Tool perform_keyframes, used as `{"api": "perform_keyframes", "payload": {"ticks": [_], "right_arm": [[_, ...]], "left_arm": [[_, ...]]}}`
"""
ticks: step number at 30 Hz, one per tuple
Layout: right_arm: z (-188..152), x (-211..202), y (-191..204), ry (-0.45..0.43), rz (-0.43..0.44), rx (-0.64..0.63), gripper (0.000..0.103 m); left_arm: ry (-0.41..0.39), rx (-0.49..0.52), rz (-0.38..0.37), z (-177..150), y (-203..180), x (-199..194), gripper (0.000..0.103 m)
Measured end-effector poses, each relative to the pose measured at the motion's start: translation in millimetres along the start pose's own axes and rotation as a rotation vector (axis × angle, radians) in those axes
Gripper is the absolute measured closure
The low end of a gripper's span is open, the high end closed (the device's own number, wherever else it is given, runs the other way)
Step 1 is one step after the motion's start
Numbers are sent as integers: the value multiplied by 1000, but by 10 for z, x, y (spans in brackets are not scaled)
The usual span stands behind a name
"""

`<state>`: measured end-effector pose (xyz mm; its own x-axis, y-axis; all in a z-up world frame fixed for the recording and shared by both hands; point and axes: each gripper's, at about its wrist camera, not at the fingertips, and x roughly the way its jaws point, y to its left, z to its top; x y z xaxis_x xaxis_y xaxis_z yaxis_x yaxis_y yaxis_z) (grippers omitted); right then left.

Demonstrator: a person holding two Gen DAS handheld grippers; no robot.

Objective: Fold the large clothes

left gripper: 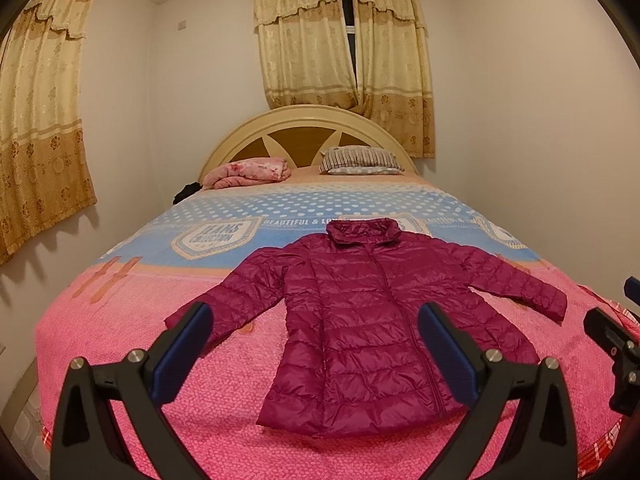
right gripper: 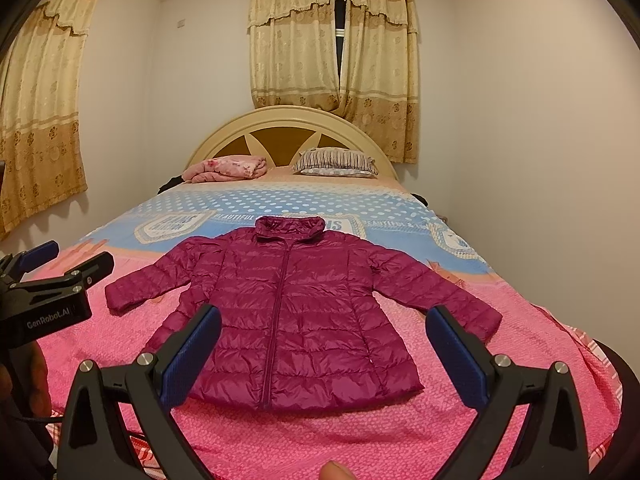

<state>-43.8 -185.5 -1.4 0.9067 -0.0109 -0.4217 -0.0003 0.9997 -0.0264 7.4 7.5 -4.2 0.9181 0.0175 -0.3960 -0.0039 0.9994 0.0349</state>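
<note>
Left wrist view: the left gripper (left gripper: 316, 320) stands with its jaws spread wide and nothing between them. Its blue pads (left gripper: 182, 352) frame the lower half of the magenta puffer jacket (left gripper: 360, 320), which lies beyond and below the fingertips, not touched. The jacket is spread flat and front-up on the pink bedspread (left gripper: 120, 340), zip closed, collar toward the headboard (left gripper: 308, 132), both sleeves angled outward. The left pad overlaps the cuff of one sleeve in the picture; contact cannot be confirmed. The right gripper (left gripper: 612, 320) shows at the right edge, only partly in frame.

Right wrist view: the right gripper (right gripper: 324, 320) also has its jaws wide apart and empty. The jacket (right gripper: 296, 304) lies ahead, its hem nearest the camera, its body centred between the two pads (right gripper: 456, 352). The left gripper (right gripper: 68, 260) appears at the left edge, above the bedspread (right gripper: 480, 400), near the jacket's sleeve cuff but apart from it. A striped pillow (right gripper: 336, 162) and a folded pink blanket (right gripper: 228, 168) rest by the headboard (right gripper: 288, 128).
</note>
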Motion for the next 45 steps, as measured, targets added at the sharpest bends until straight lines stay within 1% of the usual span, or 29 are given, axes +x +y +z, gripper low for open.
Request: {"api": "perform_keyframes", "payload": {"ticks": [45], "right_arm": [[-62,55,38,17,23,-4,1]], "left_arm": [[4,-11,8,20,133,56,0]]}}
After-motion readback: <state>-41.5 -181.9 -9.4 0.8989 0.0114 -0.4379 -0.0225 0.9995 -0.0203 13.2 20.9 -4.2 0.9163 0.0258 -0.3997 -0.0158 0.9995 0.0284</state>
